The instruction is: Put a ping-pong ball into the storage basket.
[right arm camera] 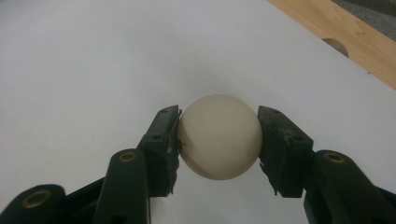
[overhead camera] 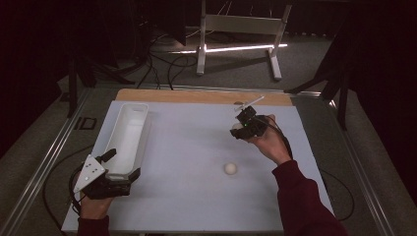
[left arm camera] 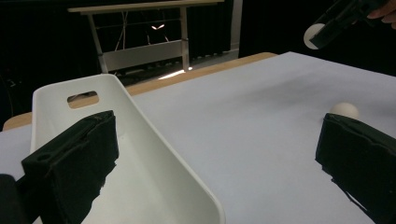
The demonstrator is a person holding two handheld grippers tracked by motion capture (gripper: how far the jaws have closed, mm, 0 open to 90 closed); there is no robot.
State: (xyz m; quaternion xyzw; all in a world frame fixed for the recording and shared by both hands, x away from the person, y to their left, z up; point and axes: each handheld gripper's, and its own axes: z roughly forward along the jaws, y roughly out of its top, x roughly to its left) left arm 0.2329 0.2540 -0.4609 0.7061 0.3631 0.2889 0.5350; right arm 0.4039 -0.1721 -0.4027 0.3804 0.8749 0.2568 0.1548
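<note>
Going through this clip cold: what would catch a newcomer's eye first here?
First, the cream ball pinched between the jaws of the right gripper, held above the far right of the white table. Next, a second ball lying loose near the table's middle, and the long white tray along the left edge, with the left gripper open at its near end.

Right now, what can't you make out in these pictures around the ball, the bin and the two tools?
- Held ball: its far side and underside are hidden by its own bulk, right gripper view.
- White bin: its near end is covered by the left tool, high view; the bottom edge cuts it off, left gripper view.
- Loose ball: its lower part sits behind a black jaw, left gripper view.
</note>
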